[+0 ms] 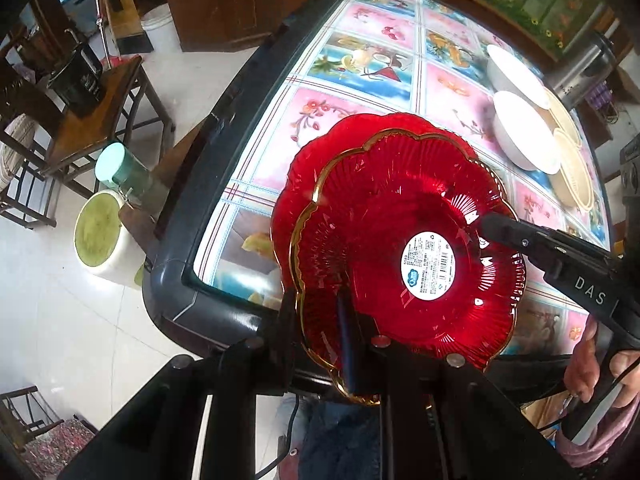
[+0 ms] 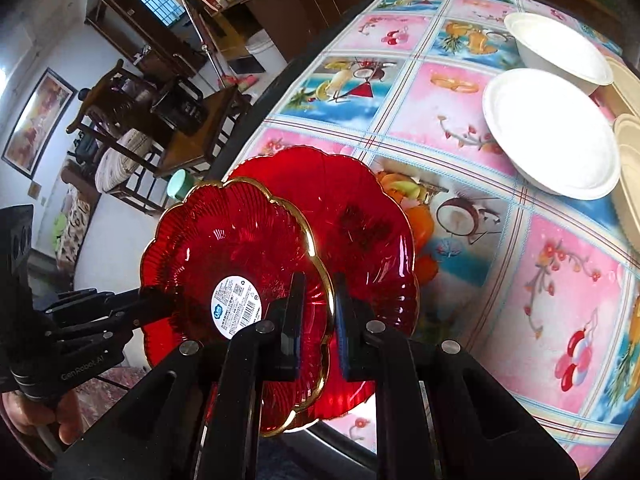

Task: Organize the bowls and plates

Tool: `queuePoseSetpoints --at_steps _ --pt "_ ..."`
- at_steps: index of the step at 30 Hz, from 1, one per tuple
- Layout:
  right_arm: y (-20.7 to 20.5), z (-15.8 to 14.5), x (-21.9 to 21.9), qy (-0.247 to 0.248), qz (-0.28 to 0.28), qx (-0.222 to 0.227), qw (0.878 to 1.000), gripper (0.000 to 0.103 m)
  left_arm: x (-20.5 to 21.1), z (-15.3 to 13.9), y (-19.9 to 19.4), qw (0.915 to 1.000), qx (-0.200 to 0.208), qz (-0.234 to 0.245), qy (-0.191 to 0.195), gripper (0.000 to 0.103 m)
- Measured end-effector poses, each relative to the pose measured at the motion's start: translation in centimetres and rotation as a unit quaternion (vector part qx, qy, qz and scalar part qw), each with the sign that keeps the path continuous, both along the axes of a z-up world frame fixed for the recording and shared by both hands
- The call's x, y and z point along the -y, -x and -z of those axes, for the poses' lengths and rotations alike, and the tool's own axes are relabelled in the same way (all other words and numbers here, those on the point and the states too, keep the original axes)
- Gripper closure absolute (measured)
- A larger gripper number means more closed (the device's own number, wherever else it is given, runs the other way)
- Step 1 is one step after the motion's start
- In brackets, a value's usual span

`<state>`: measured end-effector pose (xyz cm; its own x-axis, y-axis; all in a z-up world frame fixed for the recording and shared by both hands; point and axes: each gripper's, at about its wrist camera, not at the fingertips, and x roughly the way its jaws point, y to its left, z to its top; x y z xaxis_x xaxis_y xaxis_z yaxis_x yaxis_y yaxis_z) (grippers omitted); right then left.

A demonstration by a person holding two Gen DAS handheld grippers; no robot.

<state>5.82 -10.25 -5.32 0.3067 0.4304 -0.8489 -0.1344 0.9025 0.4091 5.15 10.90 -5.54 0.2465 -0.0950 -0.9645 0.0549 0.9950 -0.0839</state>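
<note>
A red glass plate with a gold scalloped rim [image 1: 400,248] and a round white label is held tilted above the table, over a second red plate [image 1: 308,156] that lies on the tablecloth. My left gripper [image 1: 320,320] is shut on the gold-rimmed plate's near edge. My right gripper [image 2: 318,312] grips the same plate [image 2: 240,256] at its opposite rim; it shows in the left wrist view [image 1: 492,226]. The second red plate also shows in the right wrist view [image 2: 360,216]. Two white bowls [image 2: 548,132] sit at the far right.
The table [image 1: 208,152] has a dark raised rim and a fruit-patterned cloth. Cream plates [image 1: 572,172] lie beyond the white bowls. A wooden chair with a dark kettle [image 1: 80,80], a green-lidded jar [image 1: 120,168] and a stool stand left of the table.
</note>
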Motion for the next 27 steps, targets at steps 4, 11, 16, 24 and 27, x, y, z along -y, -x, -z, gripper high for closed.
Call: queuePoseSetpoints --at_steps 4,11,16,24,27 --pt "-0.5 0.5 0.0 0.005 0.008 -0.001 1.0 0.09 0.4 0.6 -0.5 0.9999 0.009 0.003 -0.005 0.085" --pt "-1.1 2.1 -0.9 0.05 0.008 0.011 0.999 0.086 0.9 2.1 -0.4 0.9985 0.043 0.008 -0.034 0.083" --pt "-0.8 2.2 -2.3 0.113 -0.01 0.047 0.992 0.08 1.9 1.6 0.6 0.9878 0.119 -0.001 -0.1 0.08" --pt "1.4 -1.1 -1.8 0.15 -0.034 0.169 0.974 0.078 1.6 -1.4 5.0 0.9347 0.283 -0.09 -0.196 0.058" --pt "3.5 -2.5 0.6 0.097 -0.018 0.234 0.967 0.063 2.2 -2.2 7.6 0.918 0.336 -0.097 -0.188 0.024"
